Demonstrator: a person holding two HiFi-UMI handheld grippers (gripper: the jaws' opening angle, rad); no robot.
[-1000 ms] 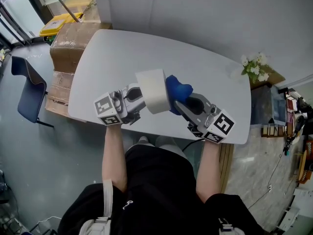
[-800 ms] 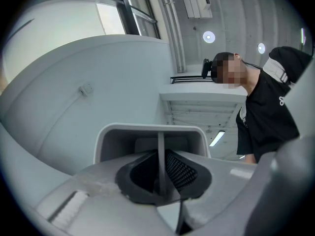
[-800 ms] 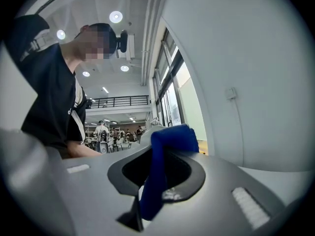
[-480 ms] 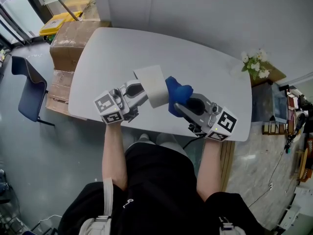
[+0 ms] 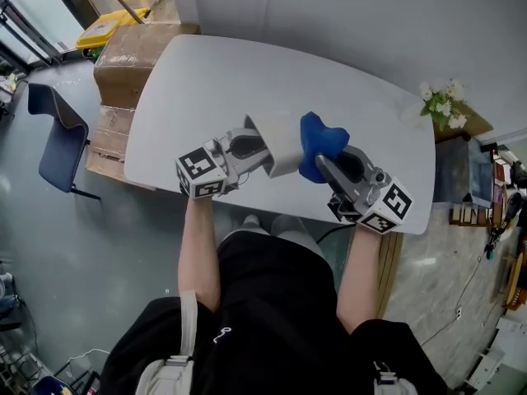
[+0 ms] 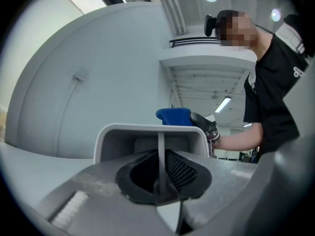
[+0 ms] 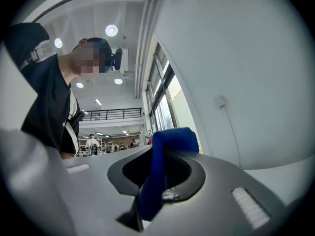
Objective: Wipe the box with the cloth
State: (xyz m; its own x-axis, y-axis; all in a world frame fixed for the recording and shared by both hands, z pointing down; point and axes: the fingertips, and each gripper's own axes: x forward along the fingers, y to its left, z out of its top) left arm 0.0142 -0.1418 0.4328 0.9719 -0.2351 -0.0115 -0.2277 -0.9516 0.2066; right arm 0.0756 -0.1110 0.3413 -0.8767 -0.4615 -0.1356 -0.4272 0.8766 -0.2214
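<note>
- My left gripper has its jaws pinched on one thin wall of the white box. The box hangs in the air above the near edge of the bench, roughly midway along it.
- My right gripper has its jaws clamped on a fold of the blue cloth. The bunched end of the cloth sits against the box's right face, touching or all but touching; the head view doesn't settle which.
- The main risk, as I judge it, is that the box is held by a single wall. A sideways push from the cloth could pivot the box in the jaws or work it loose. It would then drop onto the bench edge or past it to the floor.
- Only a narrow strip of cloth is gripped, so a hard drag across the box could tug it free.
- If I press too deep, the right gripper's hard tips could scrape the box instead of the cloth.
- Light strokes, braced by the left gripper, look safest.
</note>
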